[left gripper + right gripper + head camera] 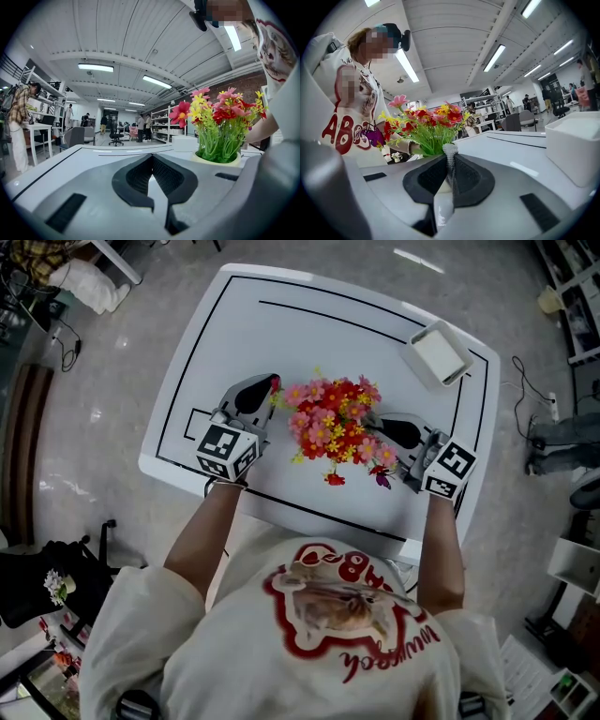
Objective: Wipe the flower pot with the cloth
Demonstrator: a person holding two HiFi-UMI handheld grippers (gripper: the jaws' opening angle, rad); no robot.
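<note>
At left, the left gripper [151, 158] is held low over the smooth white table [281, 324], its ribbed black jaws closed on nothing. In the middle, a round cream flower pot [218, 161] of bright flowers [330, 427] is set between both grippers. At right, a strip of grey knitted cloth [450, 149] is pinched in the right gripper [451, 164]. Wiping seems not yet begun; next, the cloth must be brought against the pot's side.

The white table [309, 343] carries a flower pot [218, 161] between the left gripper [273, 384] and right gripper [380, 422], with a white box [436, 354] beyond the right gripper.
</note>
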